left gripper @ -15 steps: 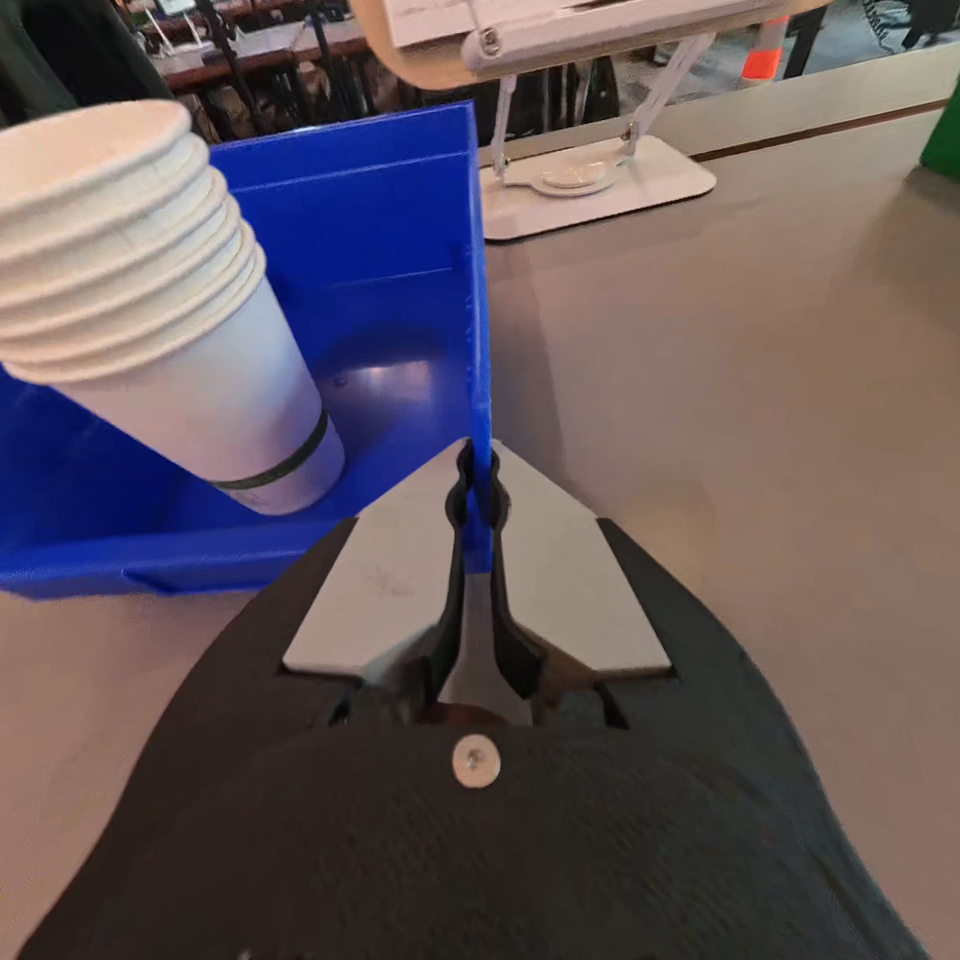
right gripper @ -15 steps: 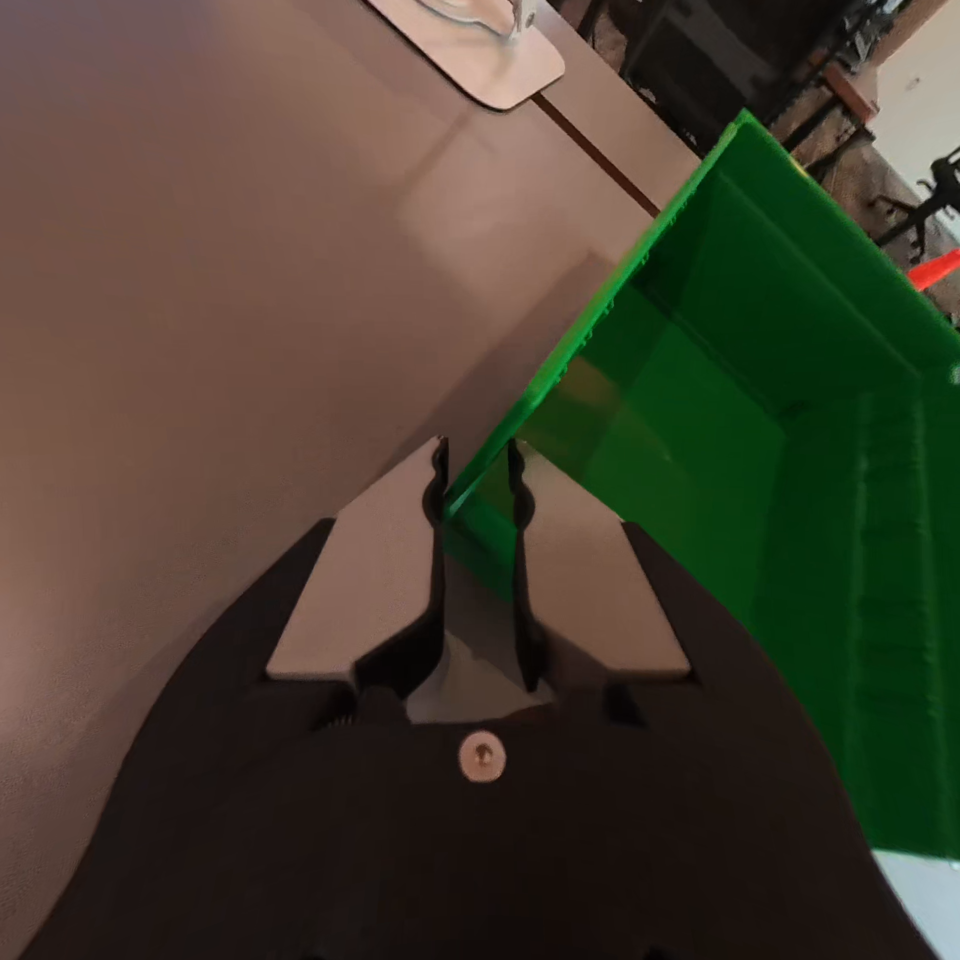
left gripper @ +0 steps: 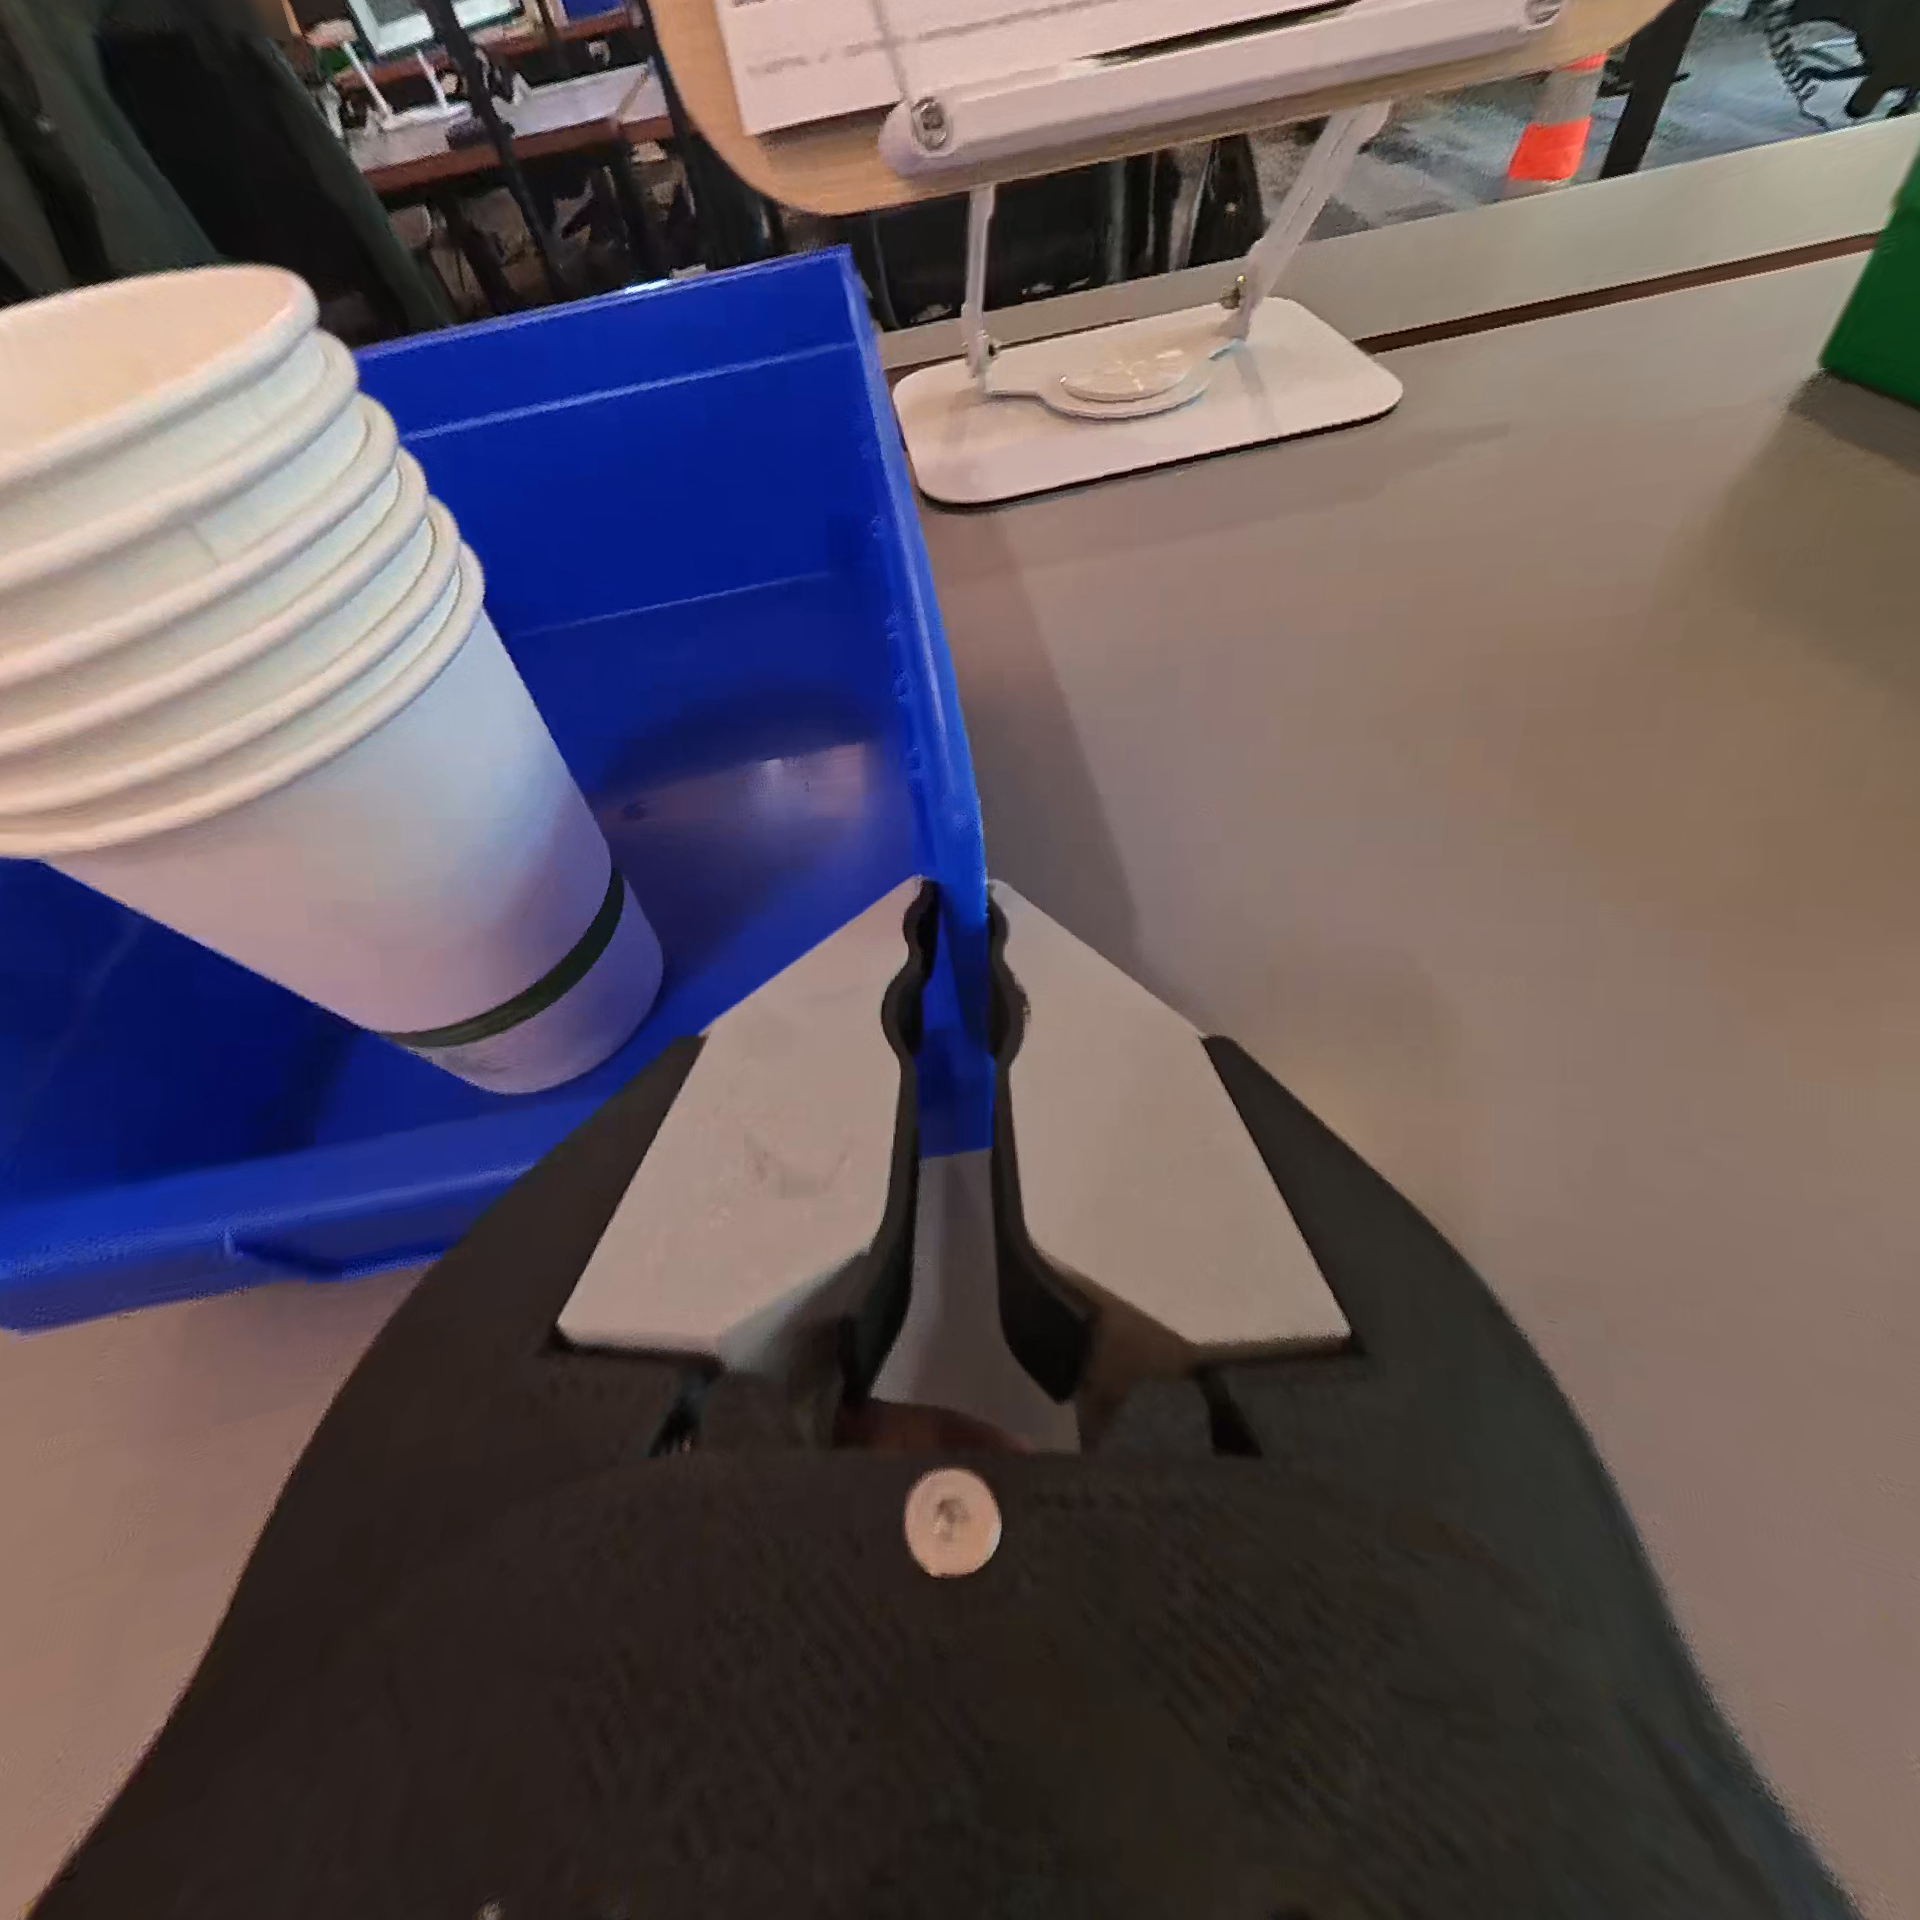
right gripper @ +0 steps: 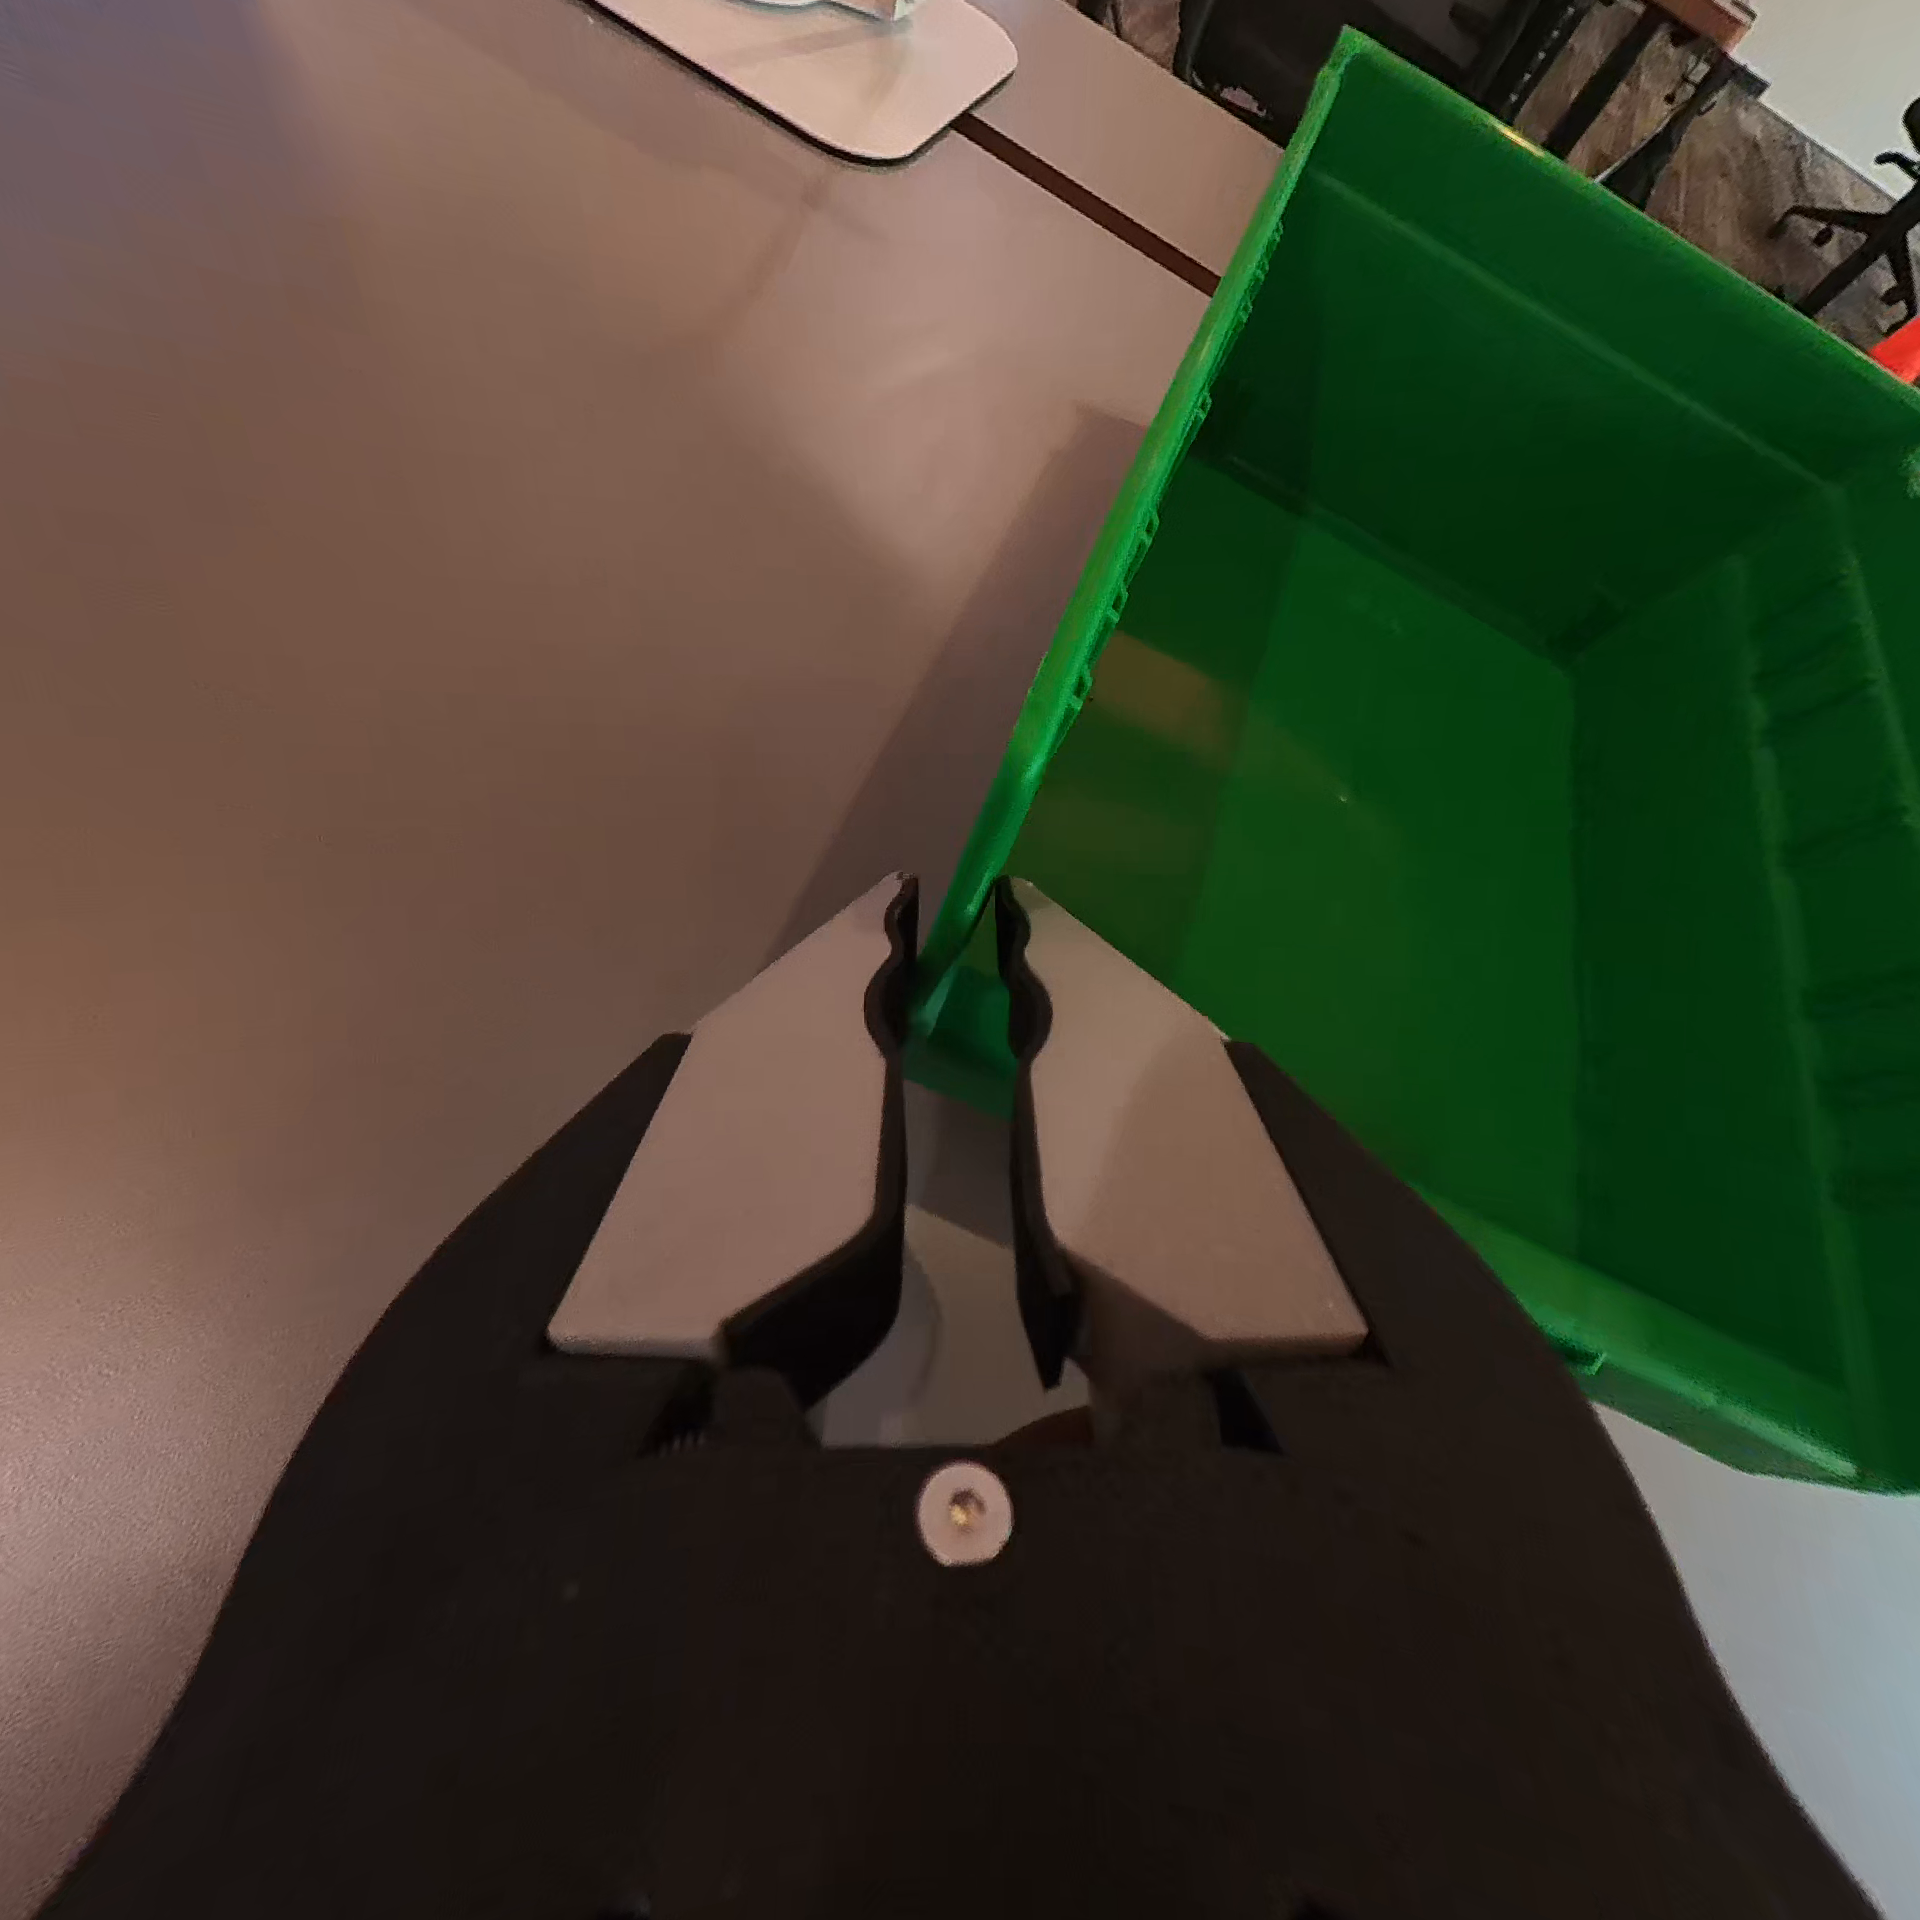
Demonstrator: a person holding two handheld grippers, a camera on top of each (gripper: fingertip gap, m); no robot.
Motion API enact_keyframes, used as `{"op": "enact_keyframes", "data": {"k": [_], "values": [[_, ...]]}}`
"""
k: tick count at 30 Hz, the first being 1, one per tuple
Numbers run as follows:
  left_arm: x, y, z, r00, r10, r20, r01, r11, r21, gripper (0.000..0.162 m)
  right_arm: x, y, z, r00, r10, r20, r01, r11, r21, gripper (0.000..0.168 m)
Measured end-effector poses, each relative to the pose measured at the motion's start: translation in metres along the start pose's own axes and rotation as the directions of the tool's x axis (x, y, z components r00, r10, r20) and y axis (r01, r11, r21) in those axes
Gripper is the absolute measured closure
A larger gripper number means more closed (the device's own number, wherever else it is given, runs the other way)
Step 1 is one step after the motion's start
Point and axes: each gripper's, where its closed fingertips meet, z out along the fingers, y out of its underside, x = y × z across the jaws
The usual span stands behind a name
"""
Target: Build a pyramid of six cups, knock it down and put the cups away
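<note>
A nested stack of white paper cups (left gripper: 312,790) leans in a blue bin (left gripper: 665,499) at the left of the left wrist view. My left gripper (left gripper: 958,909) is shut on the blue bin's right wall near its front corner. In the right wrist view, my right gripper (right gripper: 956,920) is shut on the left wall of an empty green bin (right gripper: 1507,520) near its front corner. A corner of the green bin also shows at the right edge of the left wrist view (left gripper: 1881,301). No loose cups are in view.
Both bins sit on a grey table (left gripper: 1455,831). A white stand base (left gripper: 1143,405) with a board above it sits at the table's back, and also shows in the right wrist view (right gripper: 831,73). Behind the table are desks, chairs and an orange cone (left gripper: 1553,125). There is about 40 centimetres between the tips of the two grippers.
My right gripper's jaws have narrowed onto the green bin's wall. My left gripper still holds the blue bin's wall, and its view has shifted only slightly.
</note>
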Motion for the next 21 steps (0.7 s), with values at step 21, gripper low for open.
{"op": "enact_keyframes", "data": {"k": [21], "values": [[0.011, -0.06, -0.016, 0.994, -0.033, -0.106, 0.05, 0.985, 0.165, 0.137, -0.02, -0.036, -0.035, 0.996, -0.052, 0.078, 0.038, 0.985, 0.17, 0.132]]}}
